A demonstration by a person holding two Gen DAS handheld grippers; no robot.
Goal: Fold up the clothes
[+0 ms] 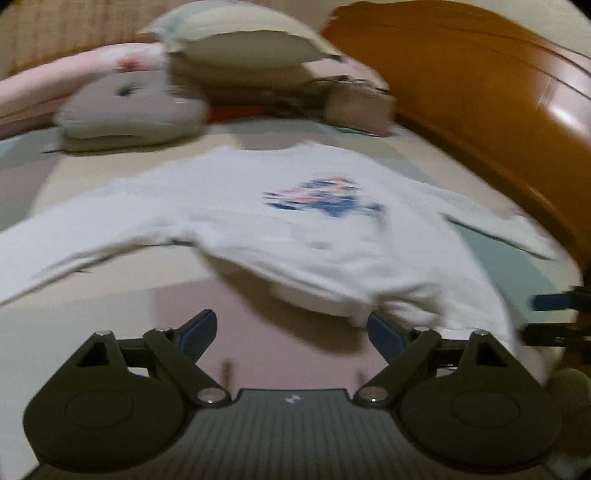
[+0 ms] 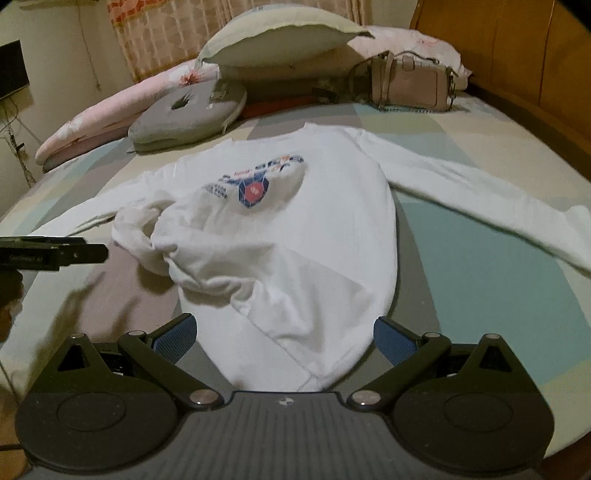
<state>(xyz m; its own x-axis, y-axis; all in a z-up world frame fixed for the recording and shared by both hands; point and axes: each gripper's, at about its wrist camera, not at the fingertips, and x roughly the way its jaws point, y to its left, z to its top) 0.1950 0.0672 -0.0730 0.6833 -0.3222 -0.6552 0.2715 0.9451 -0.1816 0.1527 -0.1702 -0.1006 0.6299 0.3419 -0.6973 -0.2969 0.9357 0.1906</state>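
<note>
A white long-sleeved sweatshirt (image 2: 295, 236) lies spread on the bed (image 2: 480, 277), front up, with a blue and red print on its chest. Its hem end is nearest the foot edge of the bed and its collar points toward the pillows at the head, so its long axis runs from foot to head. One sleeve stretches straight out toward the side edge by the wooden bed frame (image 2: 517, 55); the other sleeve reaches toward the opposite side, and the cloth on that side of the body is bunched up in a loose roll.

The right gripper (image 2: 286, 341) sits at the hem with its jaws spread wide, the hem between the blue pads without either pad pressing on it. The left gripper (image 1: 291, 330) is also spread wide with nothing between its pads; it hovers over bare sheet beside the bunched lower corner of the sweatshirt, just short of the cloth. Its view is blurred.

The bed carries a pastel patchwork sheet. At the head edge lie a pale green pillow (image 2: 284, 40), a grey cushion (image 2: 184, 118), a pink floral quilt (image 2: 107, 118) and a beige handbag (image 2: 410, 86). A patterned curtain (image 2: 166, 33) hangs behind.
</note>
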